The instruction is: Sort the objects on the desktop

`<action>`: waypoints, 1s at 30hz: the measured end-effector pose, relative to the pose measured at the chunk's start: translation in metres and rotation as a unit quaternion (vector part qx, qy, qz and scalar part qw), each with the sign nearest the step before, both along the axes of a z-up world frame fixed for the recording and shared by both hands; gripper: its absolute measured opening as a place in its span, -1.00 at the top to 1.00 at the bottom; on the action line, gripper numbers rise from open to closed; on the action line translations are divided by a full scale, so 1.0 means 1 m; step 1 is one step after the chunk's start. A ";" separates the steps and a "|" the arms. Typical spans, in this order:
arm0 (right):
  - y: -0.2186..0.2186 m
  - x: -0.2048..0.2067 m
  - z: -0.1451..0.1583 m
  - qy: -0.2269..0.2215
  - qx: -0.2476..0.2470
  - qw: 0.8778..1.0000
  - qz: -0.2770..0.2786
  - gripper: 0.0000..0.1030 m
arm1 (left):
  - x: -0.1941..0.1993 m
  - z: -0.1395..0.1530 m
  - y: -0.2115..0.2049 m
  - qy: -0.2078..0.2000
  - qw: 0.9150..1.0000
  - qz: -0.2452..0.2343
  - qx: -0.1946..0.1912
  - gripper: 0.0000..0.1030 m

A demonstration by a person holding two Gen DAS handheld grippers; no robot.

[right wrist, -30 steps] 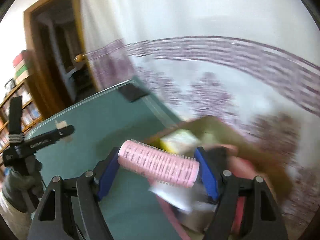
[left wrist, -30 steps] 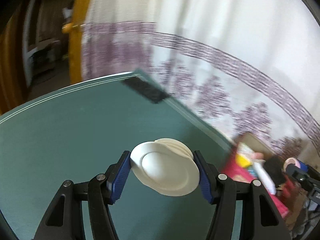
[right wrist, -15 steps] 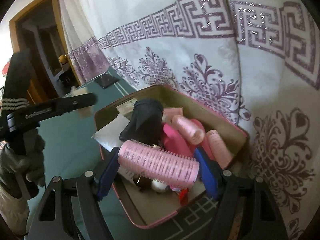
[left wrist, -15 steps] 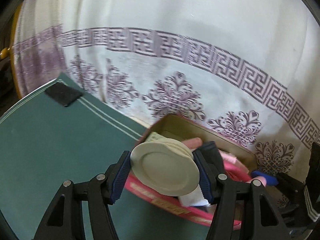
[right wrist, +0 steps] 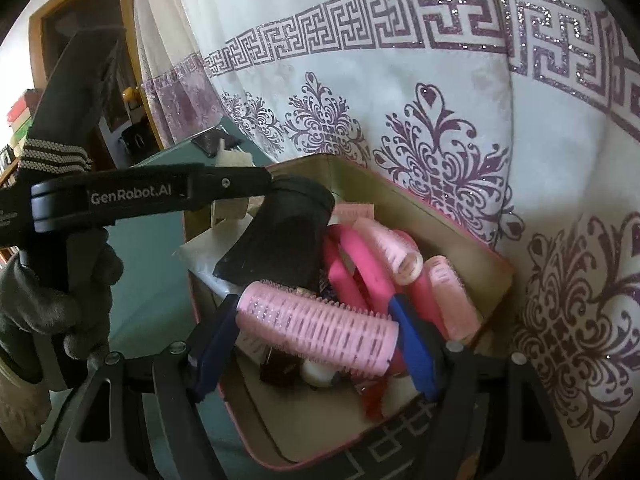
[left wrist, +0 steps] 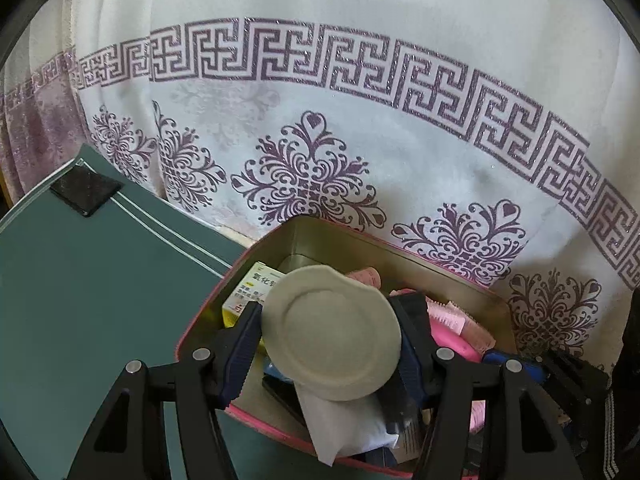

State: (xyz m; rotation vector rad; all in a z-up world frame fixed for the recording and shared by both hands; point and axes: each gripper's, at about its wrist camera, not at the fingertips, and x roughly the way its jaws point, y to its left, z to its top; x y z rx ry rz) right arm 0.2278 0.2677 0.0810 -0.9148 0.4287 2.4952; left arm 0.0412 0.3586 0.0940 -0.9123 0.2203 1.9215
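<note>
My left gripper (left wrist: 330, 334) is shut on a round white lidded case (left wrist: 332, 332), held above the open pink-rimmed tin box (left wrist: 448, 258). My right gripper (right wrist: 316, 334) is shut on a pink hair roller (right wrist: 316, 332) lying crosswise between its blue pads, over the same box (right wrist: 400, 200). Inside the box lie more pink rollers (right wrist: 386, 248), a black pouch (right wrist: 280, 240), a yellow medicine carton (left wrist: 250, 286) and a white packet (left wrist: 344, 428). The left gripper (right wrist: 240, 178) shows in the right wrist view, held by a gloved hand (right wrist: 48, 300).
The box stands at the edge of a teal table (left wrist: 80, 300), against a white curtain with purple patterns (left wrist: 320, 120). A black pad (left wrist: 84, 190) lies at the table's far corner. A wooden door frame (right wrist: 48, 40) is beyond the table on the left.
The left gripper has swung right with the white case, from over the bare table to above the box. The right gripper has come down a little closer over the box with its roller.
</note>
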 end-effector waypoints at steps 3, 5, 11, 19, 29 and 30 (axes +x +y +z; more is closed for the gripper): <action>0.002 0.001 0.000 0.003 -0.008 1.000 0.000 -0.52 | 0.000 -0.002 0.002 -0.004 1.000 -0.003 0.002 -0.24; 0.002 0.001 0.001 0.005 -0.013 1.000 0.001 -0.54 | -0.001 -0.002 0.002 -0.009 1.000 -0.004 0.003 -0.27; 0.002 0.012 0.012 0.023 -0.023 0.999 -0.007 -0.57 | 0.000 0.011 -0.011 0.002 1.000 0.010 0.024 -0.59; -0.001 0.035 0.031 0.046 -0.012 0.999 -0.027 -0.58 | 0.022 0.043 -0.042 0.088 0.995 0.036 0.042 -0.59; -0.029 0.070 0.071 0.116 0.058 0.989 -0.068 -1.00 | 0.068 0.080 -0.097 0.152 0.978 0.116 0.088 -1.00; -0.031 0.071 0.072 0.117 0.060 0.989 -0.066 -1.00 | 0.070 0.077 -0.101 0.152 0.975 0.141 0.082 -1.00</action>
